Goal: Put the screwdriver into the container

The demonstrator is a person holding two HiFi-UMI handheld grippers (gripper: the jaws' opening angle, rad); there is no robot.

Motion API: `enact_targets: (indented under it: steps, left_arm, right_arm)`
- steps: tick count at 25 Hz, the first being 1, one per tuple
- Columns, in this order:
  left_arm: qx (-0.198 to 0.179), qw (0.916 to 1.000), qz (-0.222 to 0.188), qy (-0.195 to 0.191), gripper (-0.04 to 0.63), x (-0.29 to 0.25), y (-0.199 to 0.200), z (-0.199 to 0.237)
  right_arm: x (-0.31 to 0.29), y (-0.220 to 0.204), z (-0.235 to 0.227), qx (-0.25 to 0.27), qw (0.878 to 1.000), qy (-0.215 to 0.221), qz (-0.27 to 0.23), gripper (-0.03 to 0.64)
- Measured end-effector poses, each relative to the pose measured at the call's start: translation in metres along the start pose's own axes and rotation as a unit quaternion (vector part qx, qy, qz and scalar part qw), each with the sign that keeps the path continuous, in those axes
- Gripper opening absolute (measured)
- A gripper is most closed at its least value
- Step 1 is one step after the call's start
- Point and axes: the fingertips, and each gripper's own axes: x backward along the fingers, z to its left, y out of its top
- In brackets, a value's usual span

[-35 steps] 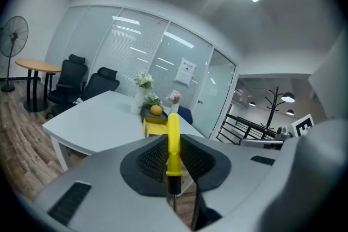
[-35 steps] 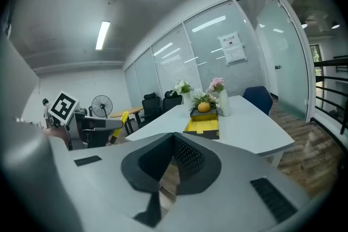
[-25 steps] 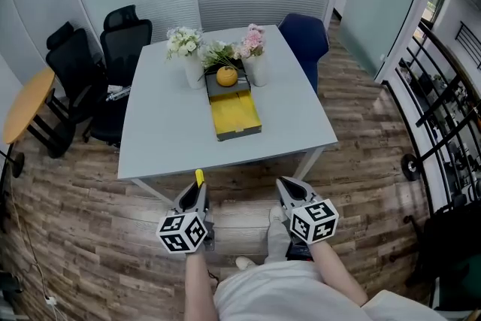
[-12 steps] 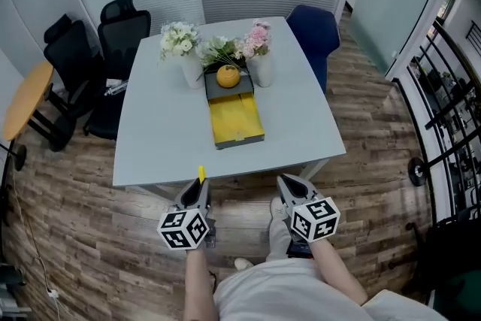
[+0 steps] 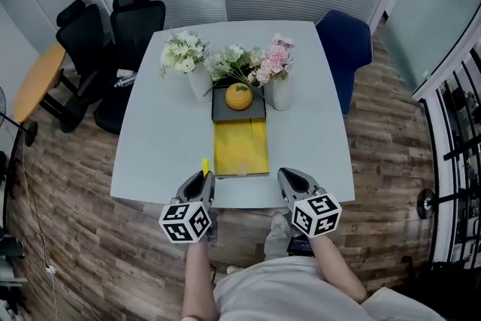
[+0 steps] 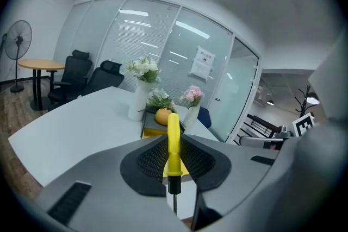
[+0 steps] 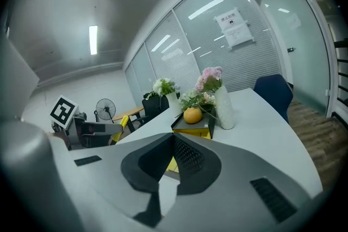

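My left gripper is shut on a yellow-handled screwdriver. In the left gripper view the handle stands upright between the pads, its black collar and thin shaft pointing down toward me. My left gripper hovers at the near edge of the white table, just left of the yellow open container. My right gripper is shut with nothing in it, just right of the container's near end. The right gripper view shows the container past the jaw tips.
A dark grey box with an orange adjoins the container's far end. Two white vases of flowers flank the box. Black office chairs and a round wooden table stand at the left, a blue chair at the far right.
The person has stepped up to the table. Both grippers, earlier over the wooden floor, now reach its near edge beside the container. The screwdriver stays gripped.
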Motion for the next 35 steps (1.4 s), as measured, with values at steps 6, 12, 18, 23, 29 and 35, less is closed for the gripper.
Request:
enact_targets:
  steps: [6, 12, 18, 23, 29, 35]
  left_arm:
    - [0.011, 0.9995, 0.006, 0.03, 0.066, -0.052, 0.017, -0.001]
    - [0.018, 0.9985, 0.012, 0.05, 0.067, -0.087, 0.019, -0.011]
    - [0.026, 0.9973, 0.013, 0.067, 0.067, -0.098, 0.016, -0.011]
    - [0.028, 0.9974, 0.012, 0.065, 0.067, -0.106, 0.017, -0.013]
    - [0.026, 0.9983, 0.016, 0.049, 0.066, -0.121, 0.016, -0.017]
    - [0.035, 0.9982, 0.025, 0.043, 0.066, -0.137, 0.016, -0.01]
  right_arm:
    - [-0.038, 0.021, -0.048, -0.005, 1.0, 0.026, 0.016, 0.015]
    - [-0.061, 0.029, -0.082, -0.004, 0.998, 0.049, 0.033, 0.015]
    - [-0.069, 0.031, -0.096, -0.001, 0.997, 0.063, 0.04, 0.015]
    - [-0.071, 0.033, -0.099, 0.005, 0.997, 0.066, 0.041, 0.015]
    - [-0.07, 0.037, -0.106, 0.01, 0.998, 0.056, 0.038, 0.015]
    - [-0.076, 0.045, -0.11, 0.02, 0.998, 0.048, 0.041, 0.015]
